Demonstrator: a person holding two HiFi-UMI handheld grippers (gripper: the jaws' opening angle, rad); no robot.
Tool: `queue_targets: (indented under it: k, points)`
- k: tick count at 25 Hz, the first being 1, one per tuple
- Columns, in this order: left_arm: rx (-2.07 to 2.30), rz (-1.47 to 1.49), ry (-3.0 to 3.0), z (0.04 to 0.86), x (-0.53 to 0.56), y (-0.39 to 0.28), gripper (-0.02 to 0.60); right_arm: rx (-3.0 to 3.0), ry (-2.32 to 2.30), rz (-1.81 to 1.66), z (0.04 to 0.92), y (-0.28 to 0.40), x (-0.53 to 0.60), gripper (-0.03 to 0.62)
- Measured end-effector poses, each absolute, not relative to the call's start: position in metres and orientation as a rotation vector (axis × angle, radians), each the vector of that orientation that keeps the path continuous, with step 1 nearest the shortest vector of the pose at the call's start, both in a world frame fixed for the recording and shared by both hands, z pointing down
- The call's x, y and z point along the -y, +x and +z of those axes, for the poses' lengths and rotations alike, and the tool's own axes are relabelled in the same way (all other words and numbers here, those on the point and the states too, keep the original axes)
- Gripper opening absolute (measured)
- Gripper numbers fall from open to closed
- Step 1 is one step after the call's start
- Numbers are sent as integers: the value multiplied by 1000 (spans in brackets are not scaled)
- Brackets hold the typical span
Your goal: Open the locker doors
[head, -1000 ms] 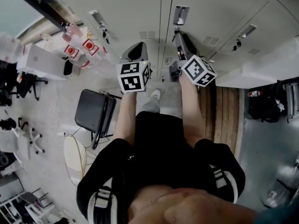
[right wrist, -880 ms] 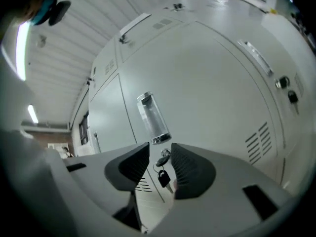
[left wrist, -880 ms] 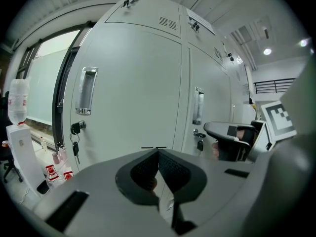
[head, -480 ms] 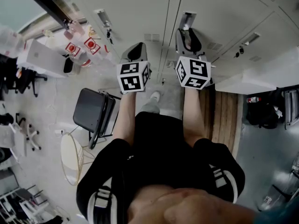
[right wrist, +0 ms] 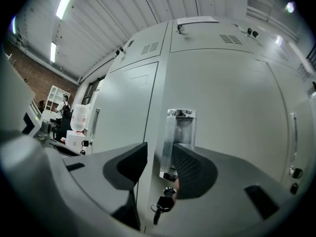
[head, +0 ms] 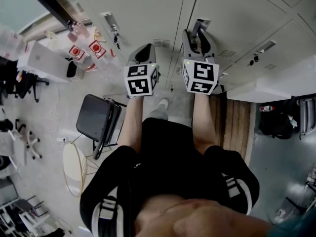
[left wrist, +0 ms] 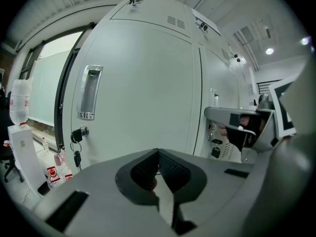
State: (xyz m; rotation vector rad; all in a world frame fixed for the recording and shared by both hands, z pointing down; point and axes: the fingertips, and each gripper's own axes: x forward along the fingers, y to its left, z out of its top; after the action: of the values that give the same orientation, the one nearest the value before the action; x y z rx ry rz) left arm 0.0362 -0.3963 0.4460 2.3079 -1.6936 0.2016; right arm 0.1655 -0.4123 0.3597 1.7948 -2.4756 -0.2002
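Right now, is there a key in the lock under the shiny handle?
Yes, a key hangs in the lock just below the handle.

Right gripper (right wrist: pixel 159 157): jaws just opened (empty), facing locker handle (right wrist: pixel 180 127).

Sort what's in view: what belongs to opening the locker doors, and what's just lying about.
Job in hand:
locker door
its recessed handle
key below it
right tongs, jaws have just been opening, gripping nothing, handle straight ahead
left tongs, shut, empty

Lying about:
black chair
water bottle
wooden bench
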Motion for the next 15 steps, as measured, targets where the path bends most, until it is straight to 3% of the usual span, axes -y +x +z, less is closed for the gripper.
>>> queue_targets:
  k: [15]
  points:
    - [1684, 196, 2314, 446, 390, 38, 11, 2523, 1762, -158, 361, 164, 398, 163]
